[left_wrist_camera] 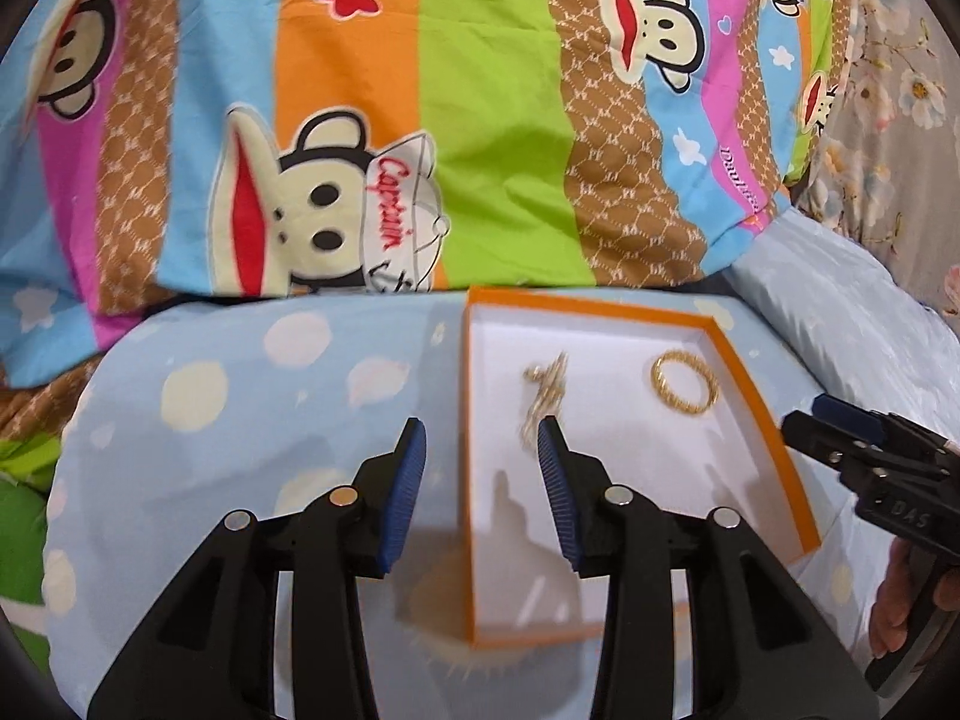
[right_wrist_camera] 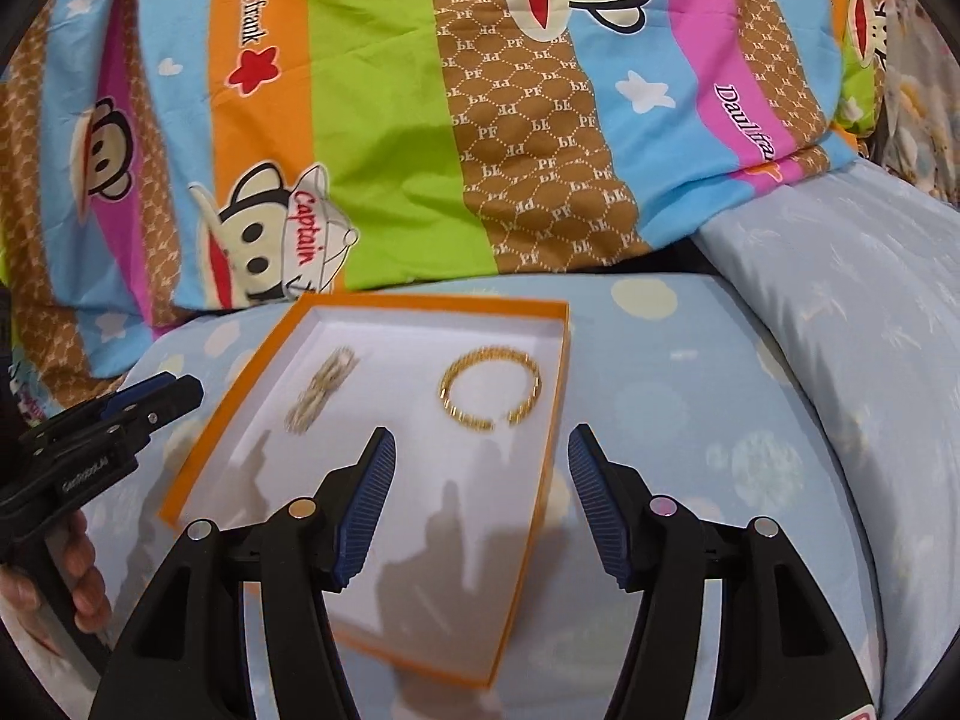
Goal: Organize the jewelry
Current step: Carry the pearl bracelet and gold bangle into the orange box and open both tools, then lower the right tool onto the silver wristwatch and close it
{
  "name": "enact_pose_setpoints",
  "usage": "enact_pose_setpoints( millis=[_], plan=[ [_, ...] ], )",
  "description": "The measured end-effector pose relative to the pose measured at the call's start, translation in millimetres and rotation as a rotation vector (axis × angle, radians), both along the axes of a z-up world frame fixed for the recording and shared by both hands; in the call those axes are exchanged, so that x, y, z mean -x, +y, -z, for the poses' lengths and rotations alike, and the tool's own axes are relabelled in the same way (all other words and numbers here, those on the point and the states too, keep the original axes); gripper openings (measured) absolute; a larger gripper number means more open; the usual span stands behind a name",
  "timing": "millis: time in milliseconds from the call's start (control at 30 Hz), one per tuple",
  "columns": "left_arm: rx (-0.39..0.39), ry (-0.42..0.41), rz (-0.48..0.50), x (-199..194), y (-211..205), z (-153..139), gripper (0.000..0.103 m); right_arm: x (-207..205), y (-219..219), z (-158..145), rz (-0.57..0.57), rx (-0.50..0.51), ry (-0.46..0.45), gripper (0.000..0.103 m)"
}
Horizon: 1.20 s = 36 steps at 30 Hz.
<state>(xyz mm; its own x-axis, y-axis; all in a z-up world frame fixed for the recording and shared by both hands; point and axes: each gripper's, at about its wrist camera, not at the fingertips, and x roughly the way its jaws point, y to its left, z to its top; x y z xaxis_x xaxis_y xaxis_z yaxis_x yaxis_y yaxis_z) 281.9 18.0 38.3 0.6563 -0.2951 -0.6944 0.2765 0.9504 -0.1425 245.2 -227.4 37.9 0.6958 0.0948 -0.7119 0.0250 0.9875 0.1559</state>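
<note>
We hold both grippers empty, jaws wide, left gripper (left_wrist_camera: pixel 482 450) and right gripper (right_wrist_camera: pixel 482 456) over the orange-rimmed box (right_wrist_camera: pixel 252 360) on the bed; gold bangle (right_wrist_camera: pixel 491 387) and chain (right_wrist_camera: pixel 321 390) already lie apart inside, likely sorted.

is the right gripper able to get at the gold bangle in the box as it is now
Probably yes. The right gripper is open, and the gold bangle lies flat in the open orange box just ahead of it, with nothing over it. The chain lies apart, to the side.
</note>
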Motion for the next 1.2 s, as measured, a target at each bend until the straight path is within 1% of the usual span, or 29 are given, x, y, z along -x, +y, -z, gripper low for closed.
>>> enact_pose_setpoints(
  millis=[33, 67, 133, 233, 267, 367, 467, 567, 667, 733, 833, 967, 1067, 1200],
  plan=[
    [-0.018, 0.007, -0.013, 6.2, 2.8, 5.0, 0.037, 5.6, 2.4, 2.1, -0.007, -0.006, 0.006, 0.052],
    [-0.03, 0.015, -0.02, 10.3, 4.4, 9.3, 0.037, 9.6, 5.5, 4.3, -0.013, -0.005, 0.011, 0.051],
    [-0.038, 0.042, -0.032, 14.8, 6.5, 18.6, 0.037, 14.6, 12.8, 10.5, -0.023, 0.002, 0.025, 0.048],
    [-0.043, 0.082, -0.045, 19.0, 5.5, 30.6, 0.037, 15.9, 21.5, 19.4, -0.04, -0.006, 0.051, 0.039],
    [-0.048, 0.089, -0.044, 20.4, 3.8, 32.7, 0.037, 16.3, 23.1, 21.1, -0.041, -0.004, 0.055, 0.037],
    [-0.059, 0.087, -0.043, 27.9, 0.1, 35.4, 0.037, 18.3, 24.7, 26.4, -0.04, -0.005, 0.066, 0.036],
    [-0.049, 0.094, -0.031, 35.3, -4.3, 36.9, 0.036, 21.0, 21.7, 30.1, -0.027, -0.009, 0.076, 0.036],
    [-0.063, 0.084, -0.027, 43.0, -10.1, 37.4, 0.036, 23.9, 18.0, 30.7, -0.017, -0.009, 0.076, 0.034],
    [-0.075, 0.078, -0.038, 42.2, -12.7, 36.9, 0.037, 24.1, 17.3, 30.4, -0.018, -0.002, 0.076, 0.033],
    [-0.066, 0.087, -0.046, 40.7, -10.9, 37.2, 0.037, 23.7, 18.5, 31.0, -0.017, 0.009, 0.076, 0.033],
    [-0.048, 0.085, -0.056, 44.2, -6.6, 32.3, 0.037, 26.5, 19.5, 27.2, -0.01, 0.024, 0.067, 0.033],
    [-0.04, 0.03, -0.066, 62.8, -0.2, 11.5, 0.037, 44.3, 19.7, 8.1, -0.004, 0.039, 0.017, 0.033],
    [-0.041, -0.005, -0.064, 80.4, 1.9, -1.9, 0.038, 69.5, 19.4, -5.6, 0.01, 0.06, -0.025, 0.034],
    [-0.034, -0.013, -0.059, 110.2, 6.4, -8.8, 0.04, 105.1, 20.3, -9.1, 0.032, 0.094, -0.045, 0.036]
  ],
)
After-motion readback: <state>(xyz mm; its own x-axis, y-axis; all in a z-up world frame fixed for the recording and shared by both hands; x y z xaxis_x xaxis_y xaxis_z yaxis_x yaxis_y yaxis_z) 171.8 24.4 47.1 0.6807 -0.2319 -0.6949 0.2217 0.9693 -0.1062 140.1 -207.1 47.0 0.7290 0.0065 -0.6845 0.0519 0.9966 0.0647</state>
